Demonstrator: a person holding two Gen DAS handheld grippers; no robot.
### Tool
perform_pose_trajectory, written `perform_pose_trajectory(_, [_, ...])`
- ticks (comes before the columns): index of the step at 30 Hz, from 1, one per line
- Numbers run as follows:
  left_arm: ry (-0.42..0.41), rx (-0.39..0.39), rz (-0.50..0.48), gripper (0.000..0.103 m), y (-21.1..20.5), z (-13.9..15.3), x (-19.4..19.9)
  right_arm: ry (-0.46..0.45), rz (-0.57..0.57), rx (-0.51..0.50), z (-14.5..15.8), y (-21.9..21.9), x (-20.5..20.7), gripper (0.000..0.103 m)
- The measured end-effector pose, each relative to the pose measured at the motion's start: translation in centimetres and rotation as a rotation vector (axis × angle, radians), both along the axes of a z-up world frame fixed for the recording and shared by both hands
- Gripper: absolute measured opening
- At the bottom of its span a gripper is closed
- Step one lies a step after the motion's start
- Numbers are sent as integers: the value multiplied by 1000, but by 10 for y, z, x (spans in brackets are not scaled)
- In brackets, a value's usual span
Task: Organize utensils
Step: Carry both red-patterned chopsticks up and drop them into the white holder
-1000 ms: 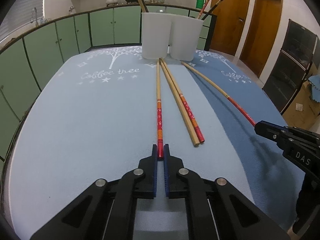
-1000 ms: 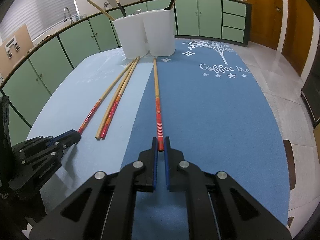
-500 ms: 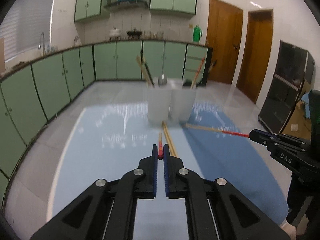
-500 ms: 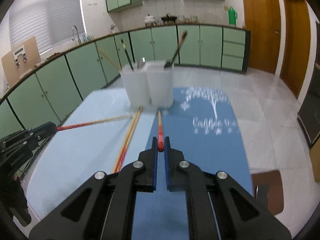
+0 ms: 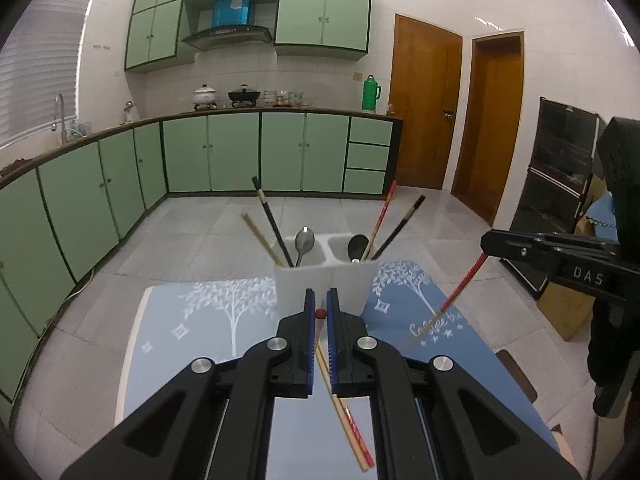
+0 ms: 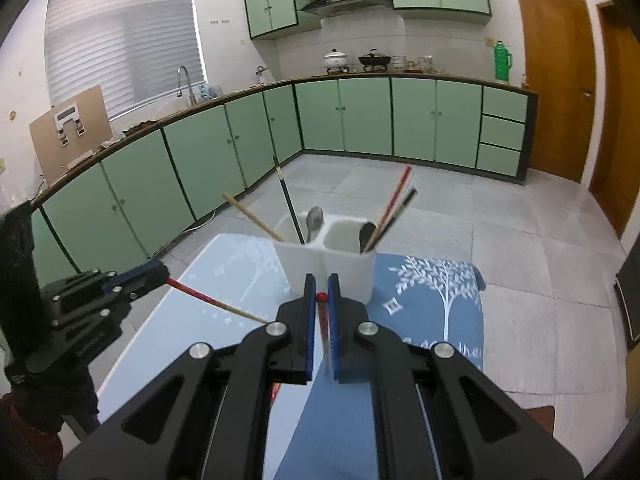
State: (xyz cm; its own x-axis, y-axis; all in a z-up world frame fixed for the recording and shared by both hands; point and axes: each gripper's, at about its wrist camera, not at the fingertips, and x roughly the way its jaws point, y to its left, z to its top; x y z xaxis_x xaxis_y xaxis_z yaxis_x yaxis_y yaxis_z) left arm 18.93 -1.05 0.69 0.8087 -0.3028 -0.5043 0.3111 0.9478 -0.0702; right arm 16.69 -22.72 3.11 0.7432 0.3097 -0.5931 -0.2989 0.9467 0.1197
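My left gripper [image 5: 319, 300] is shut on the red end of a chopstick [image 5: 320, 313], which hangs down below the fingers, above the table. My right gripper [image 6: 321, 284] is shut on the red end of a second chopstick [image 6: 320, 297] in the same way. Each view shows the other gripper from the side: the right gripper [image 5: 486, 246] with its slanting chopstick [image 5: 456, 296], the left gripper [image 6: 162, 272] with its own [image 6: 208, 300]. Ahead and lower stands the white two-compartment holder [image 5: 326, 280] [image 6: 328, 272], with chopsticks and a spoon in each side. Two chopsticks [image 5: 344, 412] lie on the table.
The table carries a light blue cloth [image 5: 192, 344] on the left and a darker blue one [image 6: 440, 320] on the right. Grey tiled floor surrounds it, with green cabinets [image 5: 232, 156] behind. A brown seat [image 5: 516, 372] stands by the right edge, and a black cabinet [image 5: 560, 184] at the far right.
Both grippers have risen well above the table, each lifting its red-ended chopstick off the cloth. The view now looks down into the holder. Two chopsticks stay on the table.
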Motion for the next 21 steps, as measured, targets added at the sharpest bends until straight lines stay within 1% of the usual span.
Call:
perform_pose_trajectory(5, [-10, 9, -14, 5, -1, 11, 18, -8, 33, -6, 19, 1, 18, 5])
perform_pose_trajectory(11, [-35, 6, -29, 5, -3, 26, 31, -33, 59, 41, 48, -2, 35, 5])
perform_pose_trajectory(14, [-63, 0, -37, 5, -4, 39, 37, -67, 66, 49, 66, -3, 43, 5])
perform_pose_trajectory(21, [-172, -16, -58, 5, -12, 86, 57, -148, 54, 38, 106, -3, 76, 5])
